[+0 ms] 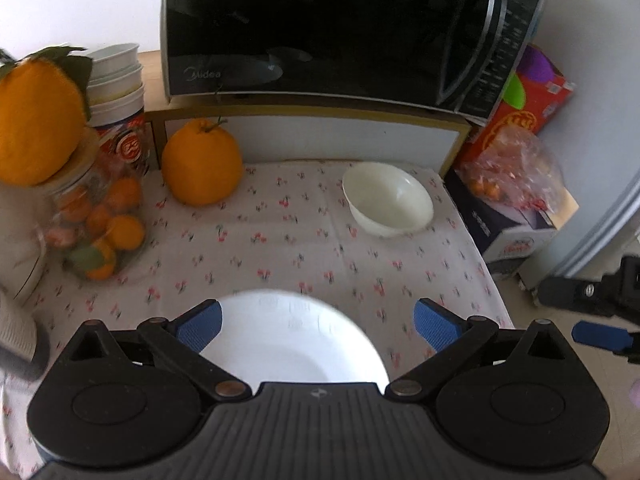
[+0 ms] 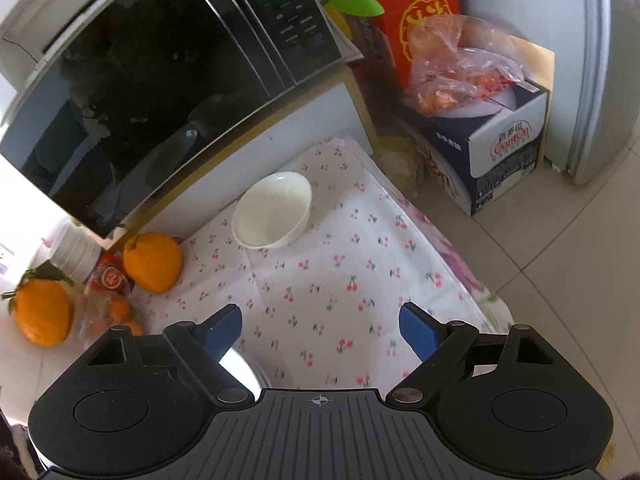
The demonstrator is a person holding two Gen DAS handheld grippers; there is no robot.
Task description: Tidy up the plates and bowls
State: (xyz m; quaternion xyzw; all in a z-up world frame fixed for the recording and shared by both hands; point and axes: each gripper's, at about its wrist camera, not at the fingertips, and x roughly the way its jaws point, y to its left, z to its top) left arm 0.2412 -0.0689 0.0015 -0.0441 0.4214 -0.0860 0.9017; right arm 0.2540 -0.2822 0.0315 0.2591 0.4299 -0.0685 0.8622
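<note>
Left wrist view: a white plate [image 1: 292,344] lies on the cherry-print cloth [image 1: 280,240] between the wide, empty jaws of the left gripper [image 1: 316,322]; a cream bowl [image 1: 388,200] sits beyond, near the microwave [image 1: 320,28]. Both look glazed, stiff, slick and breakable, best pinched at the rim. The right gripper [image 2: 320,326] is opening, empty.

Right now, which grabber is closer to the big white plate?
Left. The left gripper hangs right over the white plate, open fingers either side, not touching. The right gripper, jaws opening, is off to the plate's side, over bare cloth.
</note>
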